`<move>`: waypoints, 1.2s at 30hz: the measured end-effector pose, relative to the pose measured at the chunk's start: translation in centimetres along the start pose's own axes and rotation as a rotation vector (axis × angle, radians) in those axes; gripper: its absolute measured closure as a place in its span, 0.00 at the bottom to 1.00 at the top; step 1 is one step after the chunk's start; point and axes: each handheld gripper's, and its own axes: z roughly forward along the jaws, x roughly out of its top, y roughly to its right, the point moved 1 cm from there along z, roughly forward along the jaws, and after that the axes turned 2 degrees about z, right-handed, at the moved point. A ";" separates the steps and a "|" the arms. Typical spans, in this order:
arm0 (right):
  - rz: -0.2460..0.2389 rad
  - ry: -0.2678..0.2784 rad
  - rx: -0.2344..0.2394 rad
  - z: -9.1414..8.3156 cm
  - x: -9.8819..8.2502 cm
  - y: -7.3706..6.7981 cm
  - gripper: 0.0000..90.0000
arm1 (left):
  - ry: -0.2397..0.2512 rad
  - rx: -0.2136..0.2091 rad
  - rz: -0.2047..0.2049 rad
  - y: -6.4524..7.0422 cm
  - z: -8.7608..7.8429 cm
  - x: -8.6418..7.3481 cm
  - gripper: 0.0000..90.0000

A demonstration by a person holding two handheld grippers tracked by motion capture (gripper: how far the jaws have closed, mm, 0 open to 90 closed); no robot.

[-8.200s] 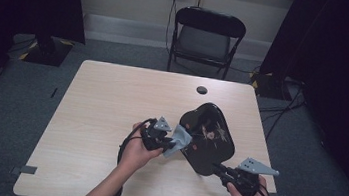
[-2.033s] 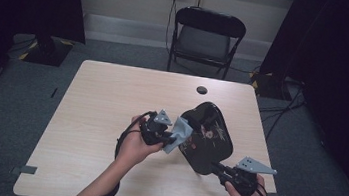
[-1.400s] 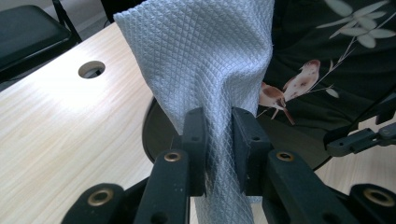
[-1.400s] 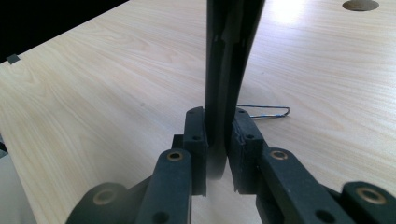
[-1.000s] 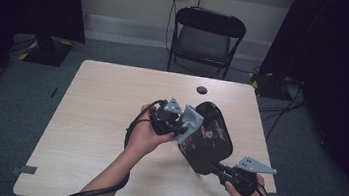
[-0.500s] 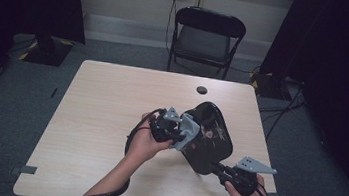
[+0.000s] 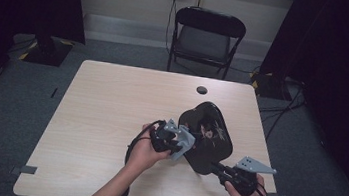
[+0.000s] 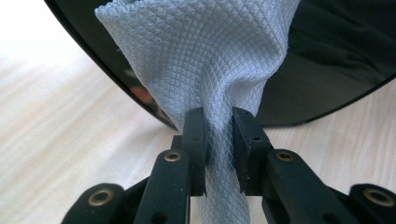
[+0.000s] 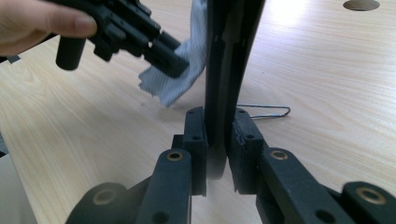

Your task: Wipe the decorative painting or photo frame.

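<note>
Grey cloth (image 8: 205, 60) pinched in left jaws should wipe flat across the black mirror (image 7: 208, 137), right jaws clamping its edge firmly.

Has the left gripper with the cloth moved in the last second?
Yes. The left gripper, shut on the grey cloth, has slid down the black mirror, away from the table's cable hole and toward the near edge.
</note>
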 end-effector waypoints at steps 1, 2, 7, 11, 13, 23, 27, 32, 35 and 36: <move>0.000 0.000 0.000 0.0 0.0 0.0 0.88 | -0.001 -0.004 -0.005 0.0 0.2 -0.2 0.85; 0.001 0.001 0.000 0.0 0.0 0.0 0.88 | -0.010 -0.006 -0.007 0.1 0.5 -0.5 0.85; 0.001 0.001 0.000 0.0 0.0 0.0 0.88 | -0.034 -0.013 -0.009 0.2 1.2 -1.4 0.85; -0.001 0.002 0.000 0.0 0.0 0.0 0.88 | -0.040 -0.022 -0.016 0.3 1.3 -1.7 0.85; 0.004 0.002 0.000 0.0 0.0 0.0 0.88 | -0.042 -0.019 -0.021 0.5 1.3 -1.9 0.85; 0.010 0.004 -0.001 0.1 0.0 0.0 0.88 | -0.005 0.002 -0.031 -0.3 -1.9 -0.3 0.85; 0.011 0.005 -0.001 0.1 0.0 0.0 0.88 | 0.033 0.023 -0.014 -0.6 -3.9 1.2 0.85; 0.009 0.005 -0.001 0.1 0.0 -0.1 0.88 | 0.069 0.044 0.007 -0.8 -5.8 3.5 0.85; 0.008 0.005 -0.001 0.1 0.0 -0.1 0.88 | 0.091 0.050 0.022 -0.7 -6.9 5.1 0.85; 0.008 0.005 0.000 0.1 0.0 -0.1 0.88 | 0.107 0.058 0.027 -0.7 -7.3 5.8 0.85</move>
